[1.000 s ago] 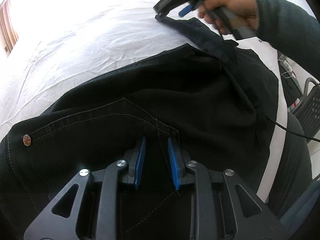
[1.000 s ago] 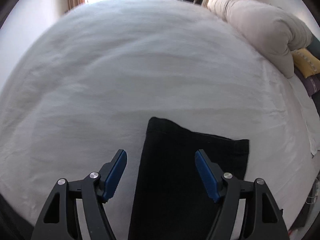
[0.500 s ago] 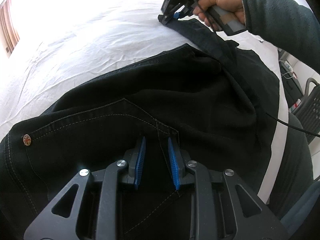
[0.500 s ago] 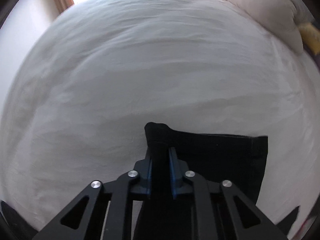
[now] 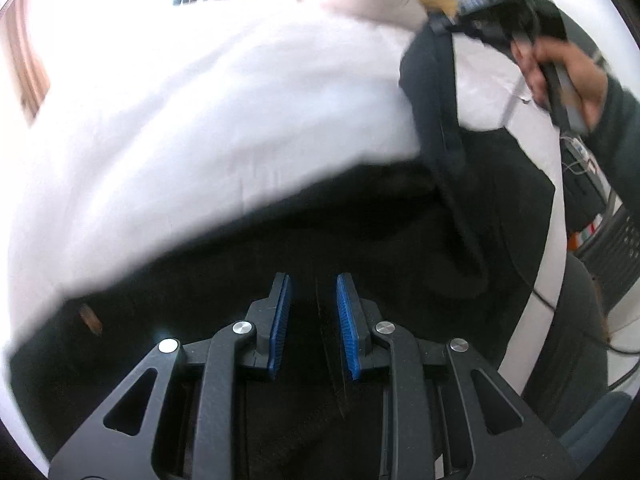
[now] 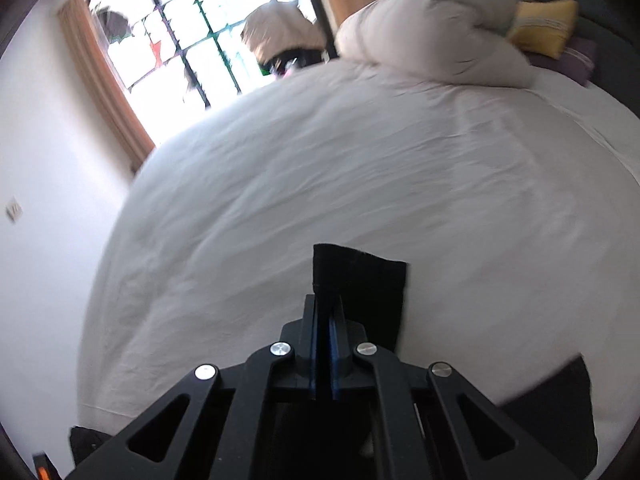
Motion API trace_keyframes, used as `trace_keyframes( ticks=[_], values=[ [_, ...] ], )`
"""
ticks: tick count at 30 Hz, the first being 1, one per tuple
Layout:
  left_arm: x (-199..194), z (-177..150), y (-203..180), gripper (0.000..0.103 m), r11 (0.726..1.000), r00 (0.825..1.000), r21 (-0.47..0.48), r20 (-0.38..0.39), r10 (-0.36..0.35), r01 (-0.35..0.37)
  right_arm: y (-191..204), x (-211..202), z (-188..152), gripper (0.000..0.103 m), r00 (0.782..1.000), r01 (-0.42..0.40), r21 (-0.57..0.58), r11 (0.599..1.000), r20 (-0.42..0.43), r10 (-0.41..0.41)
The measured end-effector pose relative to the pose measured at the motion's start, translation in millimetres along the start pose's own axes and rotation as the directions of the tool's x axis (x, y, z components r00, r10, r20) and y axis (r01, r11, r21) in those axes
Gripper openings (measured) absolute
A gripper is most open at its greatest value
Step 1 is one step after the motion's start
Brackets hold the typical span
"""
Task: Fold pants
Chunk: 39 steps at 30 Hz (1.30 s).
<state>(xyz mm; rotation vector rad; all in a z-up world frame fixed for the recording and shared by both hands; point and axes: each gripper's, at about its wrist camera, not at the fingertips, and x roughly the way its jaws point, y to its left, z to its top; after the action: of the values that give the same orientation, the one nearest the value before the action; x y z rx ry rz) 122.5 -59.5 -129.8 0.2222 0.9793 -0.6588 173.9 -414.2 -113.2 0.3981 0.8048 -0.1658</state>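
Black pants (image 5: 360, 220) lie on a white bed (image 5: 200, 120). My left gripper (image 5: 313, 304) is shut on the waist part of the pants, with dark cloth between its blue pads. My right gripper (image 6: 324, 320) is shut on the hem of a pant leg (image 6: 360, 280) and holds it up above the bed. In the left wrist view the right gripper (image 5: 500, 12) shows at the top right with the leg (image 5: 444, 128) hanging from it down to the waist.
A rolled beige duvet (image 6: 432, 24) and a yellow pillow (image 6: 544, 28) lie at the head of the bed. A window (image 6: 192, 40) with brown curtains is behind the bed. A chair and cables (image 5: 612, 240) stand at the right.
My right gripper went from open to shut on the leg hem, then lifted it off the bed. The left gripper has kept its hold on the waist while its view shifted.
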Motion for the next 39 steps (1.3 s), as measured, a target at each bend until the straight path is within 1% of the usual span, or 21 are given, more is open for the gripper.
trace_keyframes(
  ticks=[2,4,6,7,9,11,12,14,17,19,20,21,22,23,25,28,29,32,35,36,39],
  values=[
    [-2.2,17.7,-9.0,0.031,0.996,1.000,0.088,0.007,-0.001,0.000,-21.5,-23.8,-9.7,0.005,0.999,-0.013,0.042,0.999,0.032,0.012],
    [1.9,32.6,-25.9,0.075,0.974,1.000,0.228,0.002,0.013,-0.013,-37.0,-44.1,-21.1,0.005,0.998,-0.026,0.075,0.997,0.055,0.022],
    [4.2,39.9,-44.3,0.077,0.928,0.998,0.367,0.052,0.041,-0.057,-52.7,-62.1,-36.6,0.005,0.996,-0.051,0.116,0.992,0.073,0.043],
    [10.6,44.2,-50.7,0.077,0.907,0.997,0.414,0.049,0.063,-0.078,-60.1,-68.2,-42.4,0.005,0.996,-0.058,0.126,0.990,0.080,0.048],
    [25.1,54.3,-55.5,0.077,0.877,0.990,0.460,0.047,0.130,-0.136,-73.0,-77.0,-55.3,0.006,0.995,-0.069,0.156,0.985,0.081,0.057],
    [35.3,63.9,-55.9,0.077,0.860,0.985,0.481,0.054,0.164,-0.170,-82.5,-82.9,-64.1,0.005,0.994,-0.082,0.178,0.981,0.084,0.068],
    [40.7,67.6,-55.2,0.077,0.856,0.986,0.491,0.042,0.163,-0.162,-84.8,-84.8,-67.4,0.005,0.994,-0.090,0.184,0.979,0.085,0.075],
    [58.0,73.7,-51.7,0.077,0.850,0.989,0.516,-0.031,0.143,-0.106,-89.7,-88.4,-72.0,0.005,0.992,-0.106,0.193,0.975,0.090,0.090],
    [81.6,76.7,-46.9,0.077,0.844,0.985,0.535,-0.127,0.117,-0.031,-92.6,-93.4,-73.2,0.005,0.988,-0.134,0.199,0.971,0.102,0.116],
    [87.6,81.3,-42.2,0.074,0.850,0.985,0.526,-0.149,0.083,0.009,-91.8,-98.5,-74.1,0.005,0.985,-0.145,0.192,0.971,0.115,0.125],
    [89.6,87.0,-38.3,0.064,0.866,0.985,0.499,-0.164,0.051,0.038,-92.2,-101.9,-76.4,0.005,0.985,-0.149,0.189,0.971,0.120,0.128],
    [91.1,91.4,-32.4,0.032,0.882,0.983,0.468,-0.184,0.028,0.063,-92.1,-104.2,-77.7,0.005,0.984,-0.151,0.187,0.971,0.123,0.129],
    [94.8,97.4,-25.6,0.024,0.903,0.978,0.420,-0.208,0.005,0.084,-93.3,-107.1,-79.7,0.005,0.983,-0.153,0.188,0.970,0.127,0.131],
    [99.1,103.2,-21.6,0.024,0.918,0.979,0.391,-0.204,0.015,0.067,-94.2,-109.0,-82.0,0.006,0.983,-0.155,0.190,0.969,0.129,0.132],
    [109.3,111.4,-20.3,0.020,0.931,0.976,0.362,-0.216,0.030,0.052,-97.2,-115.0,-89.2,0.005,0.981,-0.163,0.194,0.967,0.140,0.137],
    [127.3,117.9,-15.9,0.020,0.956,0.972,0.292,-0.231,0.039,0.031,-104.3,-129.7,-103.4,0.005,0.976,-0.165,0.200,0.966,0.175,0.130],
    [133.1,120.7,-11.6,0.022,0.968,0.971,0.249,-0.236,0.036,0.024,-109.5,-133.8,-108.9,0.005,0.975,-0.160,0.207,0.965,0.184,0.122],
    [142.3,127.7,3.7,0.028,0.991,0.970,0.131,-0.242,-0.002,0.035,-134.9,-130.4,-125.7,0.005,0.985,-0.107,0.257,0.961,0.162,0.066],
    [146.2,132.0,7.0,0.033,0.995,0.973,0.099,-0.230,0.000,0.023,-173.5,-118.1,-148.6,0.005,0.991,-0.086,0.388,0.918,0.124,0.041],
    [148.0,132.7,6.2,0.036,0.994,0.974,0.107,-0.226,0.016,0.008,-185.4,-114.9,-156.4,0.005,0.993,-0.070,0.424,0.903,0.115,0.023],
    [148.2,129.3,-1.4,0.056,0.990,0.974,0.124,-0.209,0.090,-0.065,-206.2,-107.8,-169.2,0.006,0.995,-0.076,0.506,0.859,0.095,0.032]
  ],
)
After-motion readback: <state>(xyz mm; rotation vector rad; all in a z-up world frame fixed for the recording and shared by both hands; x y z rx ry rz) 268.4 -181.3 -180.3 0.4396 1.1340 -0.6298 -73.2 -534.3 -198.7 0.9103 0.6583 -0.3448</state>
